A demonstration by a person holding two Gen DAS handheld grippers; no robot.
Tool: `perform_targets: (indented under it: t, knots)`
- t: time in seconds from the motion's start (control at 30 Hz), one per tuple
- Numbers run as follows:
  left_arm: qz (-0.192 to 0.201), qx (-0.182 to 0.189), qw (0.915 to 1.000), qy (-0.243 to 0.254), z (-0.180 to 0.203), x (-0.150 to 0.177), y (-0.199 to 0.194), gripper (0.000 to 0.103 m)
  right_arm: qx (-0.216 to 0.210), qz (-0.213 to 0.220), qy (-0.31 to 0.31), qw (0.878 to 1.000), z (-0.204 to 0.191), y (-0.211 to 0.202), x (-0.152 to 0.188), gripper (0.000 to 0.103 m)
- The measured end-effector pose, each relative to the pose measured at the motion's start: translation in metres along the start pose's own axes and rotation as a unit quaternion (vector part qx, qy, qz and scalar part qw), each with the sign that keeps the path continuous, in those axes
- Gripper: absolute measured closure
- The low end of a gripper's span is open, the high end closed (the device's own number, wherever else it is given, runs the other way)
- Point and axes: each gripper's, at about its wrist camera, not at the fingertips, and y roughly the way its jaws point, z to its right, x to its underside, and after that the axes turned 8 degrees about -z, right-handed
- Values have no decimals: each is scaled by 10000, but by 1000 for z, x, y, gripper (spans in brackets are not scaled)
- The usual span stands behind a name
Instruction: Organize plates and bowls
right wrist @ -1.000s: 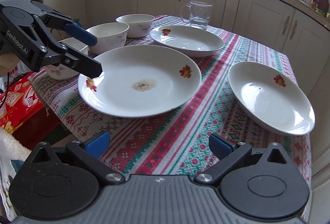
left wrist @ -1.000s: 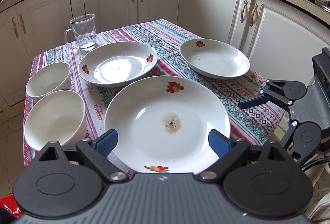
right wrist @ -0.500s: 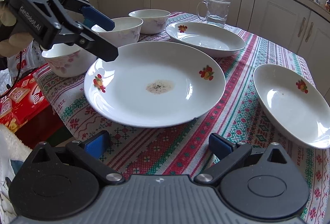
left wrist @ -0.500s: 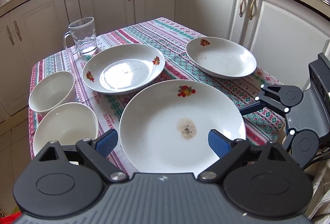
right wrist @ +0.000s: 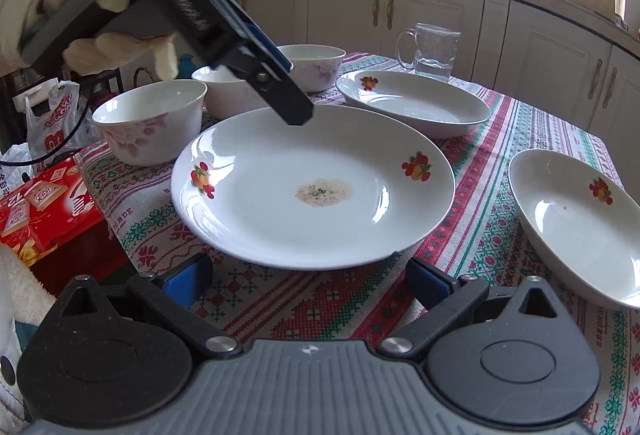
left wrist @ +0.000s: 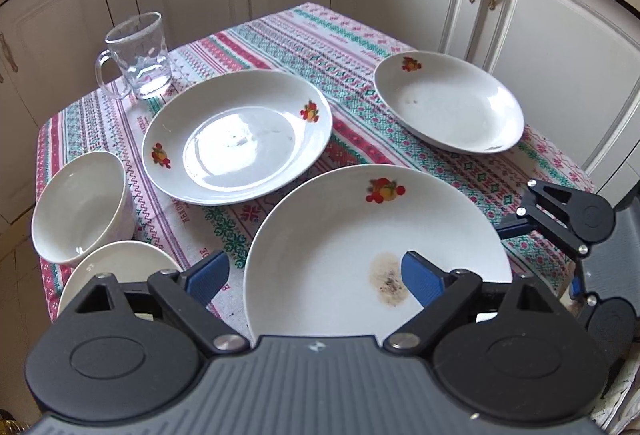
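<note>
A large white plate with a brown stain (left wrist: 360, 235) (right wrist: 312, 183) lies at the table's near edge. My left gripper (left wrist: 316, 277) is open above its near rim, one finger (left wrist: 422, 279) over the plate. A second plate (left wrist: 236, 135) (right wrist: 412, 103) lies behind it and a smaller deep plate (left wrist: 448, 103) (right wrist: 576, 219) to the right. White bowls (left wrist: 80, 207) (right wrist: 150, 123) stand at the left. My right gripper (right wrist: 308, 279) is open, just short of the stained plate's rim, empty.
A glass mug (left wrist: 138, 57) (right wrist: 432, 49) with a little water stands at the far left of the patterned tablecloth (left wrist: 352, 47). White kitchen cabinets (left wrist: 540, 35) surround the table. A red box (right wrist: 44, 203) sits below the table's left side.
My left gripper has risen and moved forward and right over the stained plate. My right gripper has moved closer to that plate's rim. Both stay open.
</note>
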Motion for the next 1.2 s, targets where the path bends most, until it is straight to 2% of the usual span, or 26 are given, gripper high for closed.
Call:
perform_targets:
  t: [0.1, 0.2, 0.5, 0.8, 1.2]
  knots:
    - [-173, 19, 9998, 19, -4, -8, 9, 13, -23, 54, -23, 10000, 1, 0, 1, 0]
    - [-411, 6, 9992, 20, -7, -17, 20, 21, -23, 100, -19, 9999, 1, 0, 2, 0]
    - [-1169, 232, 9929, -1, -14, -28, 49, 28, -1, 170, 3, 9999, -1, -2, 4, 0]
    - [-1504, 279, 9880, 221, -8, -34, 56, 28, 21, 58, 23, 10000, -2, 0, -2, 0]
    - [-1605, 458, 9858, 193, -2, -36, 56, 28, 133, -62, 0, 9999, -3, -4, -7, 0]
